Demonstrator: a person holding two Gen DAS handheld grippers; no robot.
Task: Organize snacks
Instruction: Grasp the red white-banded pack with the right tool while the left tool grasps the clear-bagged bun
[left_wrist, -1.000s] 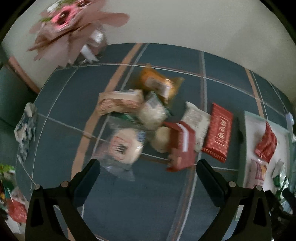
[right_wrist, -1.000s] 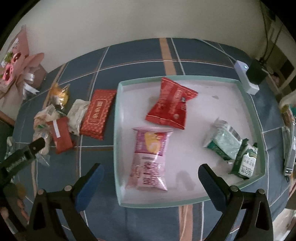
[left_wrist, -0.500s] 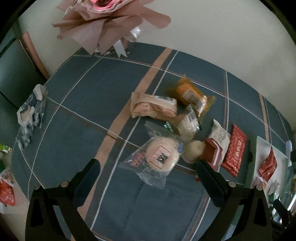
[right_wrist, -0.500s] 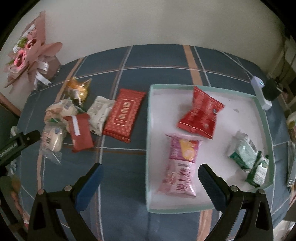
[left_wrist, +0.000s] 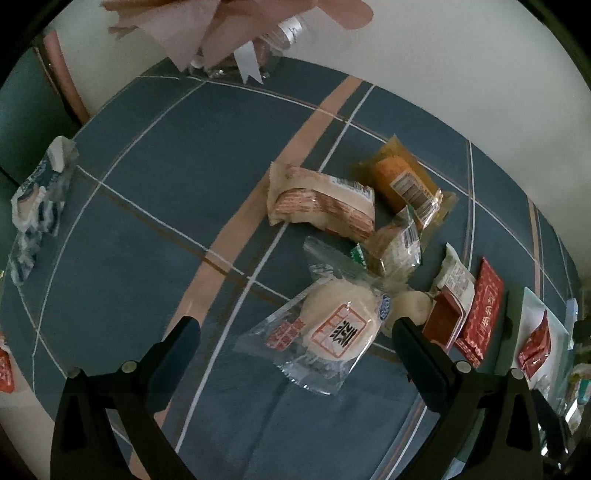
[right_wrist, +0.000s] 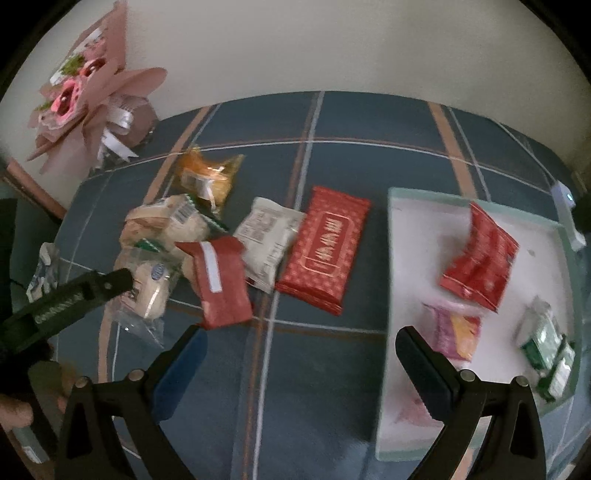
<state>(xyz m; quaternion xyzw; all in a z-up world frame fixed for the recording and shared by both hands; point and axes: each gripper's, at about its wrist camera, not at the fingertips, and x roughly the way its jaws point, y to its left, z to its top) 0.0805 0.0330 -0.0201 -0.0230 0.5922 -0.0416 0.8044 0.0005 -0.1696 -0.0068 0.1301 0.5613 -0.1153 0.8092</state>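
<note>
Left gripper has closed in on the round bun packet, fingers spread, empty. Right gripper likewise spread. Four snacks in tray; about seven left on table.

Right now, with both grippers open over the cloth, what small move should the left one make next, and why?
Probably lower the left gripper straight onto the round bun in clear wrap. It already lies between the open fingers, nearest of the loose pile, while the tray holds only a few packets and the right gripper hangs over bare cloth.
</note>
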